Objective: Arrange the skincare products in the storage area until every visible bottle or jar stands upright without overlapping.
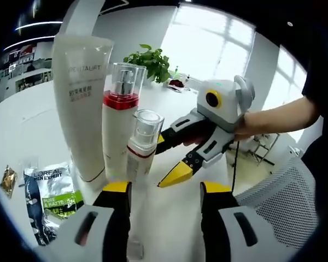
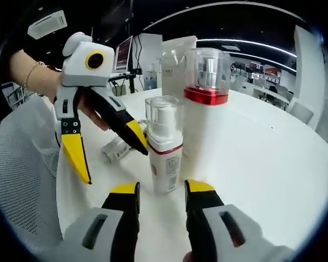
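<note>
Three products stand upright and close together on the white table [image 1: 169, 218]: a tall white tube [image 1: 79, 103], a white bottle with a red ring and clear cap [image 1: 119, 120], and a small white clear-capped bottle [image 1: 142, 144]. My left gripper [image 1: 167, 188] is open in front of them, holding nothing. My right gripper [image 1: 167, 158] comes in from the right, open, its tips close beside the small bottle. In the right gripper view the small bottle [image 2: 165, 147] stands just ahead of my open right gripper [image 2: 163, 188], with the red-ringed bottle [image 2: 208, 120] and the tube [image 2: 175, 60] behind. The left gripper [image 2: 116, 164] hangs open at the left.
A L'Oreal sachet [image 1: 52, 199] and a small gold packet [image 1: 8, 180] lie flat at the left. A pale item [image 2: 116, 148] lies on the table behind the left gripper. A potted plant [image 1: 150, 63] stands far back. A mesh chair [image 1: 284, 191] is beside the table edge.
</note>
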